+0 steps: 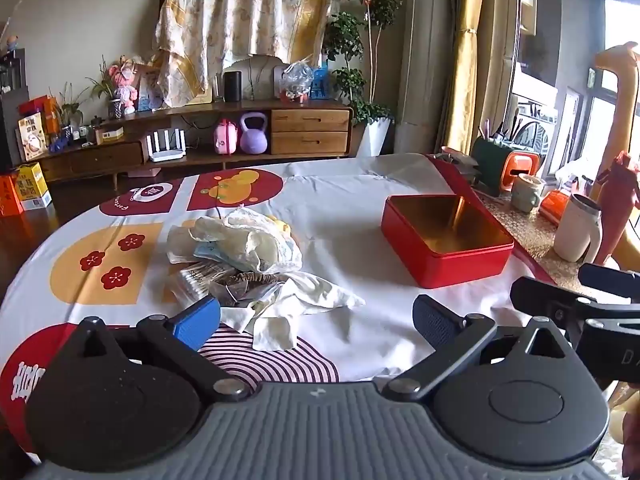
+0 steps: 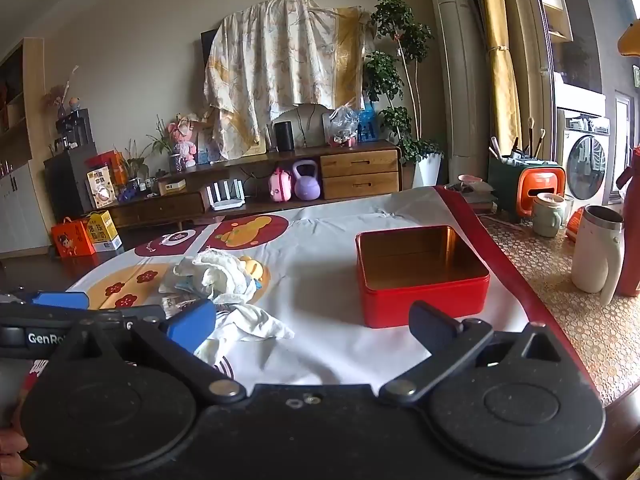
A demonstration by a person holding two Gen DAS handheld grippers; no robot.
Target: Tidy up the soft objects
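The left tool (image 1: 316, 322) is spread wide and holds nothing, low in the left wrist view above the counter (image 1: 352, 208). The right tool (image 2: 312, 324) is just as wide and bare. The soft pile (image 1: 244, 256), crumpled white cloths and wrappers, lies left of centre on the patterned cloth, with the open red tin (image 1: 446, 236) well apart to its right and nothing inside it.

The left view alone shows the purple striped print (image 1: 272, 356) in full, plus the right tool's dark frame at the right edge. The right view alone shows the left tool's frame at the left edge, lettered "GenRo" before it is cut off, and a washer (image 2: 588, 166) at far right.

The pile's lower layers are hard to sort out; a clear packet there bears print too small to read. The white mug (image 2: 598, 254) carries no legible mark.
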